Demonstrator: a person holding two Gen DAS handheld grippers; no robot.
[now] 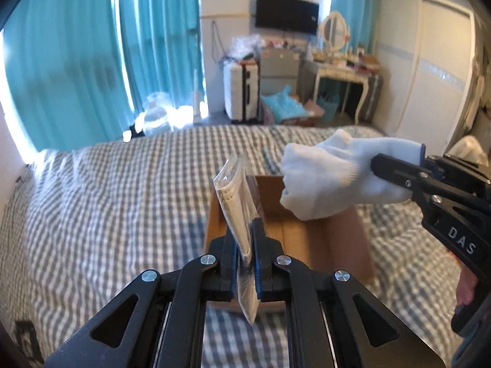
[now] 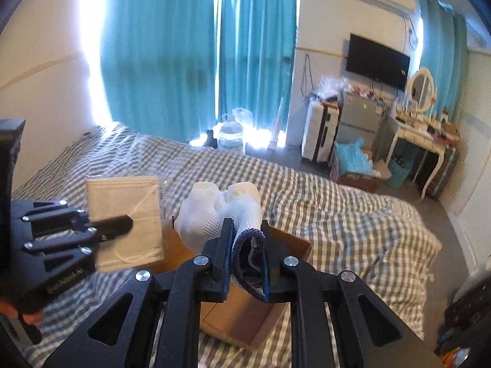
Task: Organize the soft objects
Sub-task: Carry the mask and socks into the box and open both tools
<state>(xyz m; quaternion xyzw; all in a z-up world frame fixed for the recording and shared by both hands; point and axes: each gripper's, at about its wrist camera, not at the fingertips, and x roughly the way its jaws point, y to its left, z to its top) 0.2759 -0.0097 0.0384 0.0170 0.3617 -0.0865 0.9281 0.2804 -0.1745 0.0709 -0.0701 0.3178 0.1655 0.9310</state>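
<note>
Gripping a flat plastic-wrapped pack [image 1: 237, 202], the left gripper [image 1: 244, 254] held it upright over the open cardboard box [image 1: 310, 236]; the right gripper [image 2: 245, 257] was clamped on a white sock [image 2: 214, 211] above the same box. Both seemed mid-delivery, so lowering and releasing inside looked next. Beyond lay the checked bed [image 1: 107, 190], then teal curtains [image 1: 92, 61] and a cluttered dressing table [image 1: 343, 70].

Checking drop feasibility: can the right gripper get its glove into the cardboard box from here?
Probably yes. The right gripper, shut on the white glove, hangs above the open cardboard box, and nothing visible covers the opening; the left gripper's packet sits alongside.
</note>
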